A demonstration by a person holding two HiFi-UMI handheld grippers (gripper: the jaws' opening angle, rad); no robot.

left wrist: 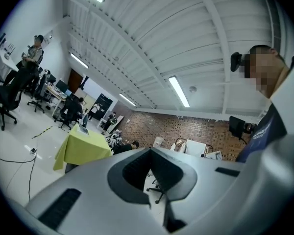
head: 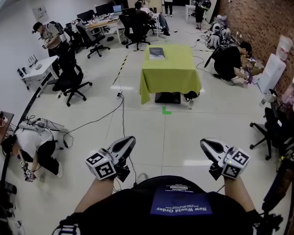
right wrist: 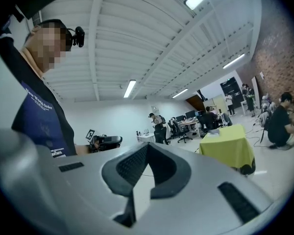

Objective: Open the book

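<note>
A closed dark book (head: 157, 53) lies at the far end of a small table draped in a yellow-green cloth (head: 170, 75), several steps ahead of me. Both grippers hang low in front of my body, far from the table. My left gripper (head: 131, 140) is shut with nothing between its jaws, and so is my right gripper (head: 204, 142). In the left gripper view the shut tips (left wrist: 149, 151) point past the table (left wrist: 83, 148) to its right. In the right gripper view the shut tips (right wrist: 147, 146) point left of the table (right wrist: 230, 148).
A green floor mark (head: 166, 111) lies before the table. Cables (head: 121, 112) run across the floor on the left. A person crouches at the left (head: 35, 146), another by the brick wall (head: 230, 62). Office chairs (head: 69, 82) and desks (head: 39, 68) line the left side and back.
</note>
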